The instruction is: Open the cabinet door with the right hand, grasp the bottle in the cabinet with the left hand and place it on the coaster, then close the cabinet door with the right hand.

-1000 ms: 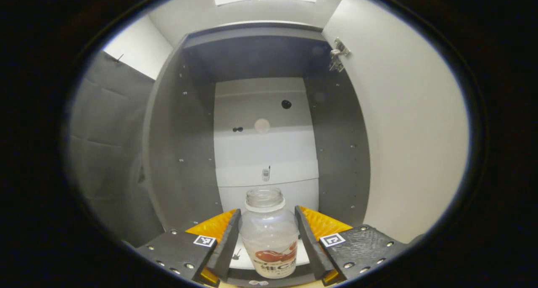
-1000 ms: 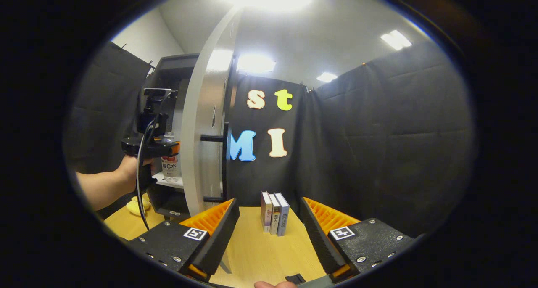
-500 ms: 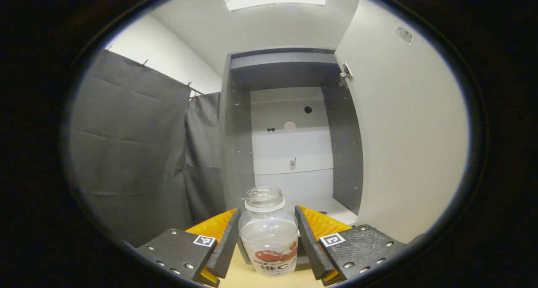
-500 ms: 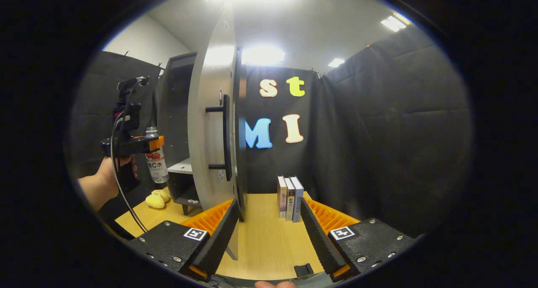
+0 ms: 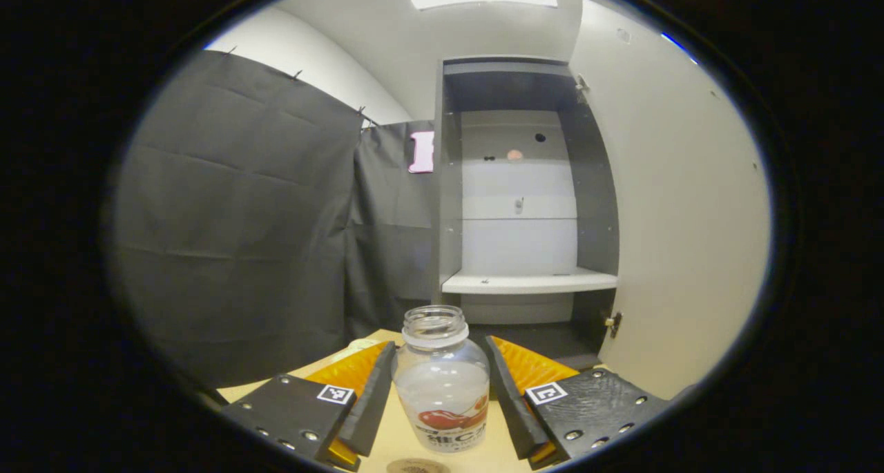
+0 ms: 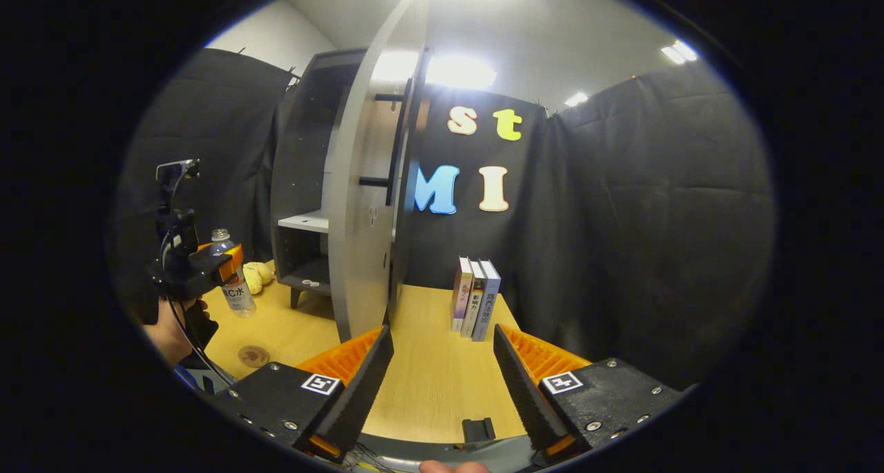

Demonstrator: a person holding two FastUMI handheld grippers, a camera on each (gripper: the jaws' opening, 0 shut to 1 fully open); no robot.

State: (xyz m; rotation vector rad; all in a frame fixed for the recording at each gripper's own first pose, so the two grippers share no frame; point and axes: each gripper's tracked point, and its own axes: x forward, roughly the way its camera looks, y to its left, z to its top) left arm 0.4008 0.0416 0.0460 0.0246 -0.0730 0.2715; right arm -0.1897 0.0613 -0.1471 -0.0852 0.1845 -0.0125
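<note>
- Over the table (image 6: 428,362), just outside the cabinet (image 5: 518,183) — left gripper (image 5: 437,390) has both fingers pressed on the bottle (image 5: 442,383), high on its body just below the neck.
- Bottle sits upright between the fingers, mouth uncapped in the left gripper view. In the right gripper view it hangs clear of the tabletop, held by a hand (image 6: 173,328).
- Handling, as a guess: thin clear plastic, light and a bit squashy. Looks nearly empty, though the contents are hard to read through the label. A firm squeeze would dent it; smooth wall could slip or swing if tilted.
- Current hold below the shoulder looks sensible — stiffer there than mid-body.
- Coaster (image 6: 253,355): small round brown disc on the table, below and a little to the side of the bottle in the right gripper view. Its edge also peeks in under the bottle in the left gripper view.
- Next move probably calls for a straight descent with the base flat on the disc.
- Cabinet interior: white shelf (image 5: 528,281) bare, lower compartment dark, nothing visible inside.
- Cabinet door (image 6: 359,204) stands wide open, handle (image 6: 395,141) facing outward.
- Right gripper (image 6: 436,376) is spread apart, holding nothing, near the door's edge but not touching it.
- Bystanders: three books (image 6: 475,307) upright on the table, yellow soft toy (image 6: 255,274) by the cabinet foot.
</note>
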